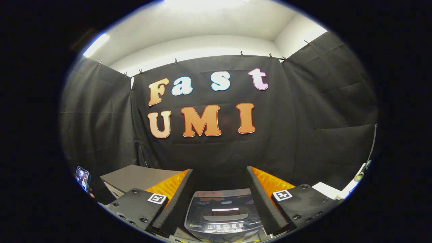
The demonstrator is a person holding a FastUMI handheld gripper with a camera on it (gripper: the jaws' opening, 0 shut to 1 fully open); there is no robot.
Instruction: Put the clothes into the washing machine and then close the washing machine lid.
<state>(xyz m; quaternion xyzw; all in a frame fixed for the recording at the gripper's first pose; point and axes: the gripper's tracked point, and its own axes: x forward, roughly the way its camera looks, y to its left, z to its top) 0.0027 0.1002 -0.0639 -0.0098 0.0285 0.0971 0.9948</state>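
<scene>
My gripper (219, 175) is open, its two fingers (175, 199) spread wide with nothing between them. Low between the fingers stands a small grey top-loading washing machine (222, 212). Its tinted lid lies flat and shut, with the control panel along the near edge. No clothes show in this view. The gripper is held above and a little in front of the machine, pointing level at the booth's back wall.
A grey box or cabinet (135, 177) stands beyond the left finger. A phone on a stand (82, 179) is at the far left. White objects (325, 190) lie beyond the right finger. Black cloth walls close in the booth on three sides.
</scene>
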